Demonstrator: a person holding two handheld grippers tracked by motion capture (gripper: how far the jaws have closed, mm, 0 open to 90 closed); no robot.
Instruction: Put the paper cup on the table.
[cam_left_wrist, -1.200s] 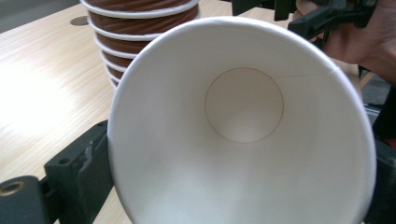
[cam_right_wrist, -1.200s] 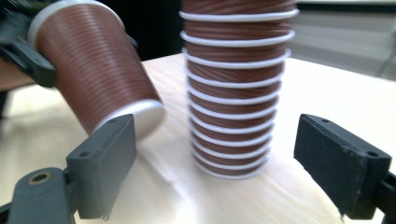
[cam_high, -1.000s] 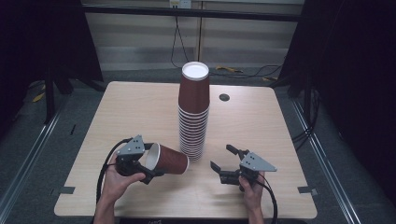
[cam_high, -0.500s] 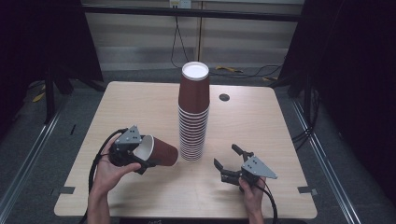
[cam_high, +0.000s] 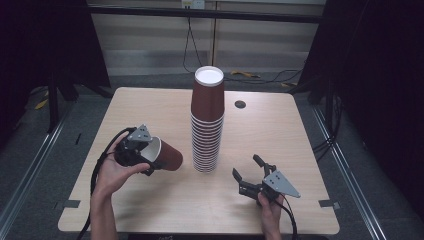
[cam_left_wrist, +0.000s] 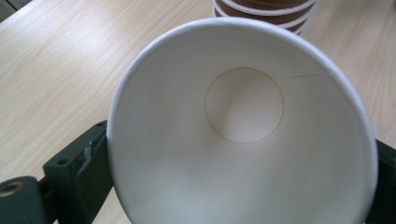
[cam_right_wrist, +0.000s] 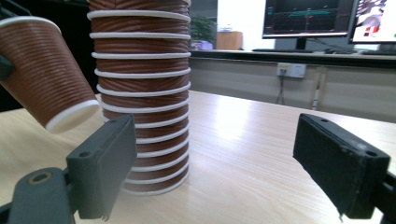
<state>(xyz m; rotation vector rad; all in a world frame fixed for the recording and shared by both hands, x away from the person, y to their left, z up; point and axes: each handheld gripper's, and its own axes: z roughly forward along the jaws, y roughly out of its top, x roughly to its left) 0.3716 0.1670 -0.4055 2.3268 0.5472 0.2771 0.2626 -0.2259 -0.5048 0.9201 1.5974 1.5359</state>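
While the left hand-held gripper (cam_high: 142, 152) clamps the cup (cam_high: 167, 156) at its rim, it hangs tilted at nine o'clock of the stack (cam_high: 206, 127). Light, thin paper, ribbed for grip, easily crushed: hold gently near the rim. The right hand-held gripper (cam_high: 250, 175) gapes empty over the worktop (cam_high: 150, 105).
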